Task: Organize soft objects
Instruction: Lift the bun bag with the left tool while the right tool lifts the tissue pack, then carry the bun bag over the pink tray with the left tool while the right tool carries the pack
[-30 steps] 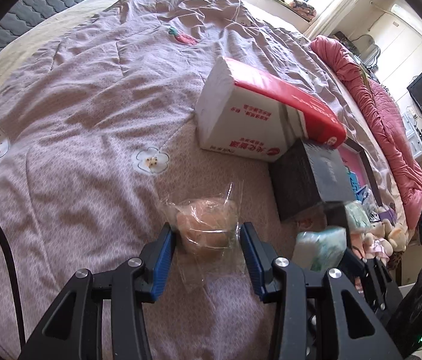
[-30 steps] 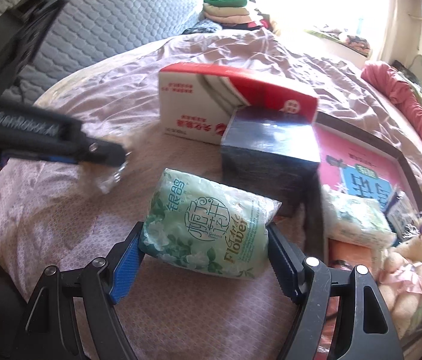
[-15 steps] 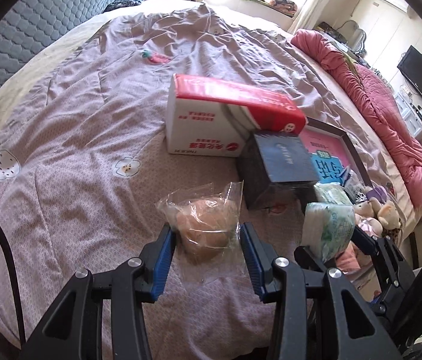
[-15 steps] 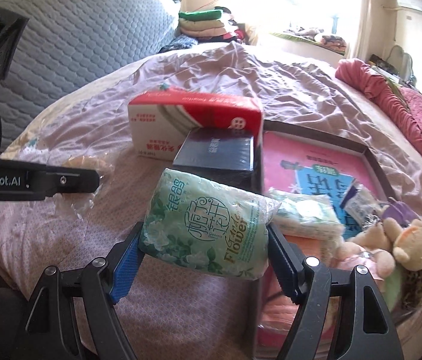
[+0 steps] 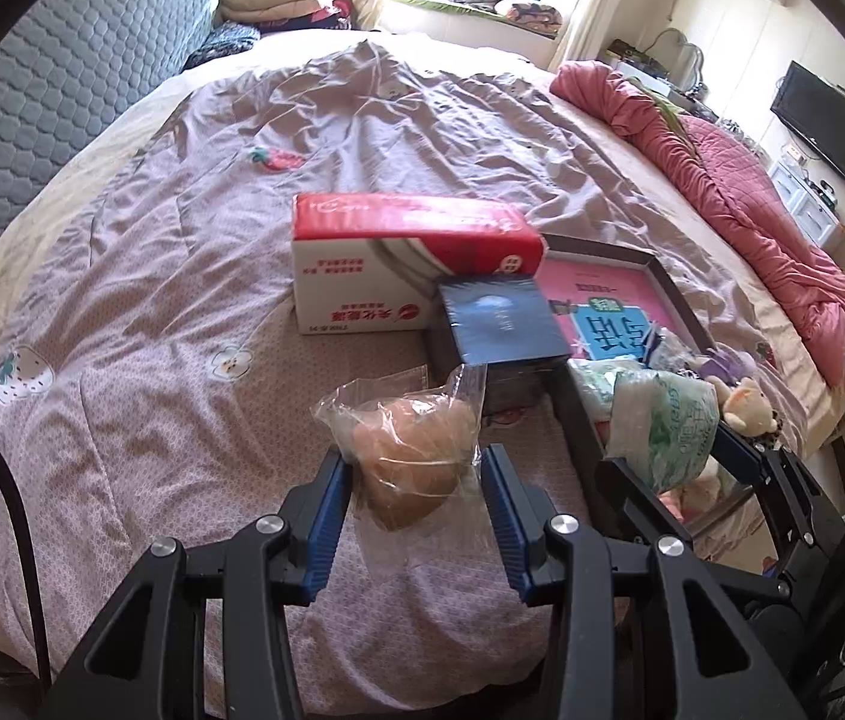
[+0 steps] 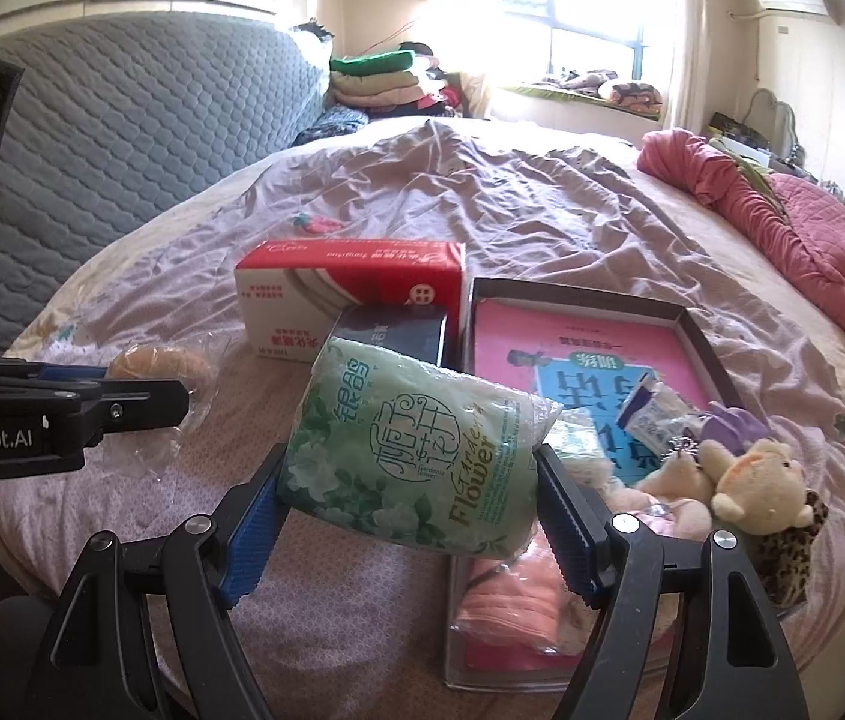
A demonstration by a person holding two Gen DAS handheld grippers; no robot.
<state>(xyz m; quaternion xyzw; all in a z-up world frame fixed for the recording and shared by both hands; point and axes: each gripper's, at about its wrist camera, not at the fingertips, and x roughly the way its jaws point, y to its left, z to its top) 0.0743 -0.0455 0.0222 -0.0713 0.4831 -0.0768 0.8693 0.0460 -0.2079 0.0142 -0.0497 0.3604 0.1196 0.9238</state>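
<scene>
Both tongs carry a load above the bed: the left tongs (image 5: pixel 416 489) are closed partway on a clear bag (image 5: pixel 404 438) with a brown bun inside, its blue pads pressing the plastic on either side, and the right tongs (image 6: pixel 407 501) stand wider, clamped on a green tissue pack (image 6: pixel 416 450) printed with flowers. Each load hangs clear of the lilac quilt (image 5: pixel 182 240) below. Just past the tissue pack, at the near right, lies a shallow dark tray (image 6: pixel 695 330) holding a pink and blue book (image 6: pixel 578 360), a small packet (image 6: pixel 647 414), a purple toy, cream plush bears (image 6: pixel 758 477) and something pink and soft at its near end. Left of the tray a dark blue box (image 5: pixel 500 318) leans against a red and white carton (image 5: pixel 404 258) standing on the quilt. Farther off, a rolled pink blanket (image 5: pixel 722 180) runs along the right edge of the bed, a grey quilted headboard (image 6: pixel 122 120) curves on the left, and folded bedding (image 6: pixel 386 81) is stacked by the window.
</scene>
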